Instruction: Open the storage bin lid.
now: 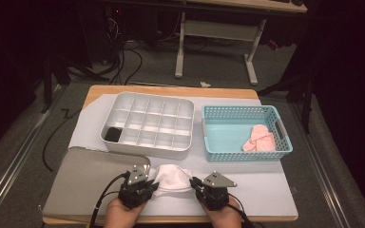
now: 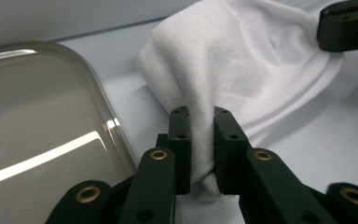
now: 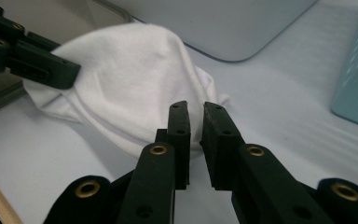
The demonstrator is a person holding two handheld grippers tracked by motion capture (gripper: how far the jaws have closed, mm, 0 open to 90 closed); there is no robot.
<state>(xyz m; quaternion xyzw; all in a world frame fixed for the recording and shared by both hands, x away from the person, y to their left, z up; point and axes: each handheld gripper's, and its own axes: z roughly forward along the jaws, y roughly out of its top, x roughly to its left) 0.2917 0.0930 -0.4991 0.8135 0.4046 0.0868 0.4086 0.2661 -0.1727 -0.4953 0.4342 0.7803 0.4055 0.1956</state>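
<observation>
The grey tray (image 1: 85,178) lies to the left of the left tool (image 1: 148,185), its rim just beside that tool's jaws in the left gripper view. The left tool is clenched on the white cloth (image 1: 173,179): in the left gripper view a fold of the fabric sits pinched between the two black pads, which press on it from both sides. The cloth lies bunched on the pale mat (image 1: 261,185) between the two tools, at the near edge of the bench (image 1: 171,90). The right tool (image 1: 196,183) meets the cloth's other end; in the right gripper view its jaws stand close together with a thin edge of the fabric reaching to them, but I cannot tell whether the pads press on it or have let it go.

Beyond the left tool stands the white compartment box (image 1: 147,123), with a dark item (image 1: 112,134) in its near left cell. Beyond and to the right of the right tool sits the light blue basket (image 1: 244,133), holding a pink cloth (image 1: 260,139).
</observation>
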